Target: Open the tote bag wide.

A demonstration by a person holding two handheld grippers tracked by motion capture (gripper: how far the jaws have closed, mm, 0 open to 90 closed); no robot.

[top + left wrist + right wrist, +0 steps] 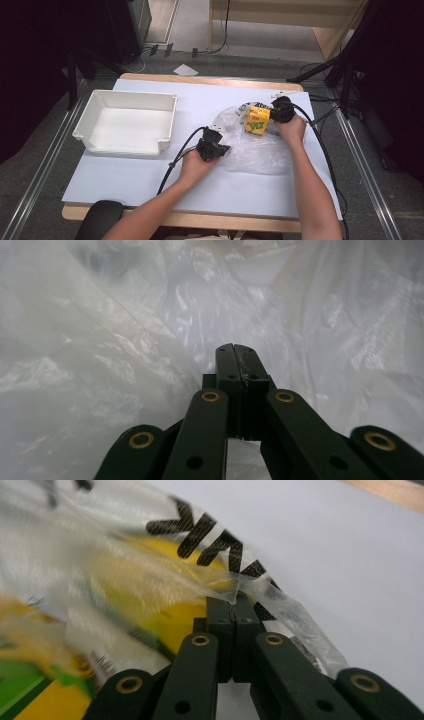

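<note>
Both grippers, left [223, 149] and right [272, 116], pinch the thin, slippery plastic bag [255, 150] at its edges, where the limp film with its yellow carton [257, 121] handles best

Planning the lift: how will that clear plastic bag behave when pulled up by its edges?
Probably floppy: the clear plastic bag lies crumpled and creased. Likely slippery, since its film looks glossy. The yellow carton showing through it may sag or shift the bag.
</note>
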